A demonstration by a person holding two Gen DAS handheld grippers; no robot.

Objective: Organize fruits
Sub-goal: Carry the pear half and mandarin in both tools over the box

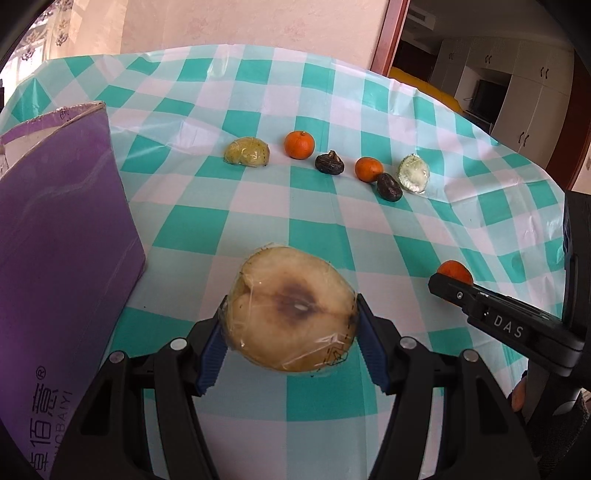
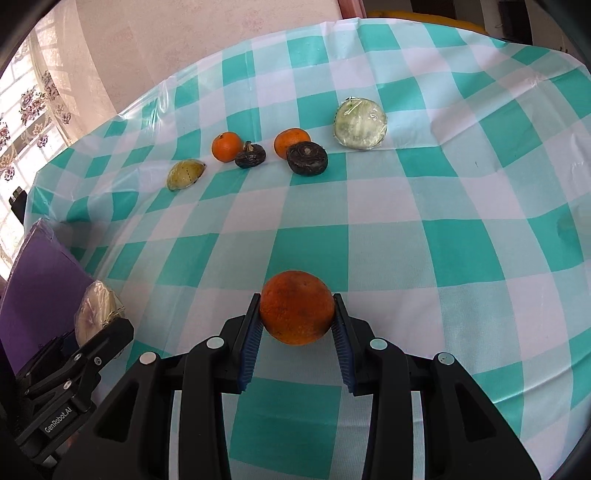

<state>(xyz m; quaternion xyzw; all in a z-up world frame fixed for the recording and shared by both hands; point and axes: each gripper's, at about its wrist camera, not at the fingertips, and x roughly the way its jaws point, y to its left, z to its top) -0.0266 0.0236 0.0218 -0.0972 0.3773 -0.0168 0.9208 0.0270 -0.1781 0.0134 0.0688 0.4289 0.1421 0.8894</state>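
My left gripper (image 1: 291,314) is shut on a plastic-wrapped pear half (image 1: 291,308) with a brown core, held above the checked tablecloth (image 1: 258,221) beside a purple box (image 1: 62,229). My right gripper (image 2: 297,314) is shut on an orange (image 2: 297,306) held above the cloth. In the left wrist view the right gripper (image 1: 452,282) shows at the right with the orange (image 1: 455,271) behind its finger. Farther back lie a wrapped yellow fruit piece (image 1: 247,152), two small oranges (image 1: 299,144) (image 1: 368,168), two dark fruits (image 1: 330,162) (image 1: 389,187) and a wrapped pale green half (image 1: 413,172).
The purple box (image 2: 33,295) stands at the left of the table, its opening out of sight. A pink wall (image 1: 240,22) backs the table. A doorway to another room (image 1: 498,74) is at the far right. The table edge (image 1: 554,192) falls away on the right.
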